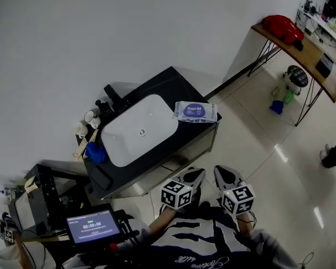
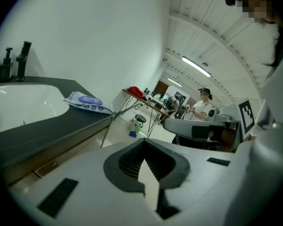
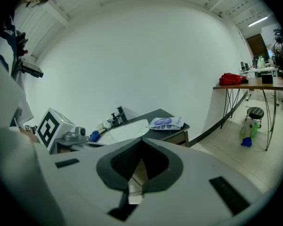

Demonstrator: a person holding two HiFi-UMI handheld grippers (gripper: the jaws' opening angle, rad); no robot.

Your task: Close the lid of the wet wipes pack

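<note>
The wet wipes pack [image 1: 195,111] is white with a blue oval label and lies flat on the right end of the black vanity top [image 1: 173,83], beside the white sink basin [image 1: 140,129]. From here I cannot tell whether its lid is raised. The pack also shows in the left gripper view as wipes pack [image 2: 87,102] and in the right gripper view as wipes pack [image 3: 166,122]. My left gripper [image 1: 194,176] and right gripper [image 1: 227,175] hang side by side over the floor, well short of the vanity. Both left gripper [image 2: 144,142] and right gripper [image 3: 141,141] are shut and hold nothing.
A black faucet [image 1: 113,98], small bottles [image 1: 84,122] and a blue cloth [image 1: 95,152] sit at the sink's left end. A wooden table [image 1: 302,52] with a red bag [image 1: 283,27] and a stool [image 1: 295,76] stand at the far right. A tablet screen [image 1: 93,226] is at lower left.
</note>
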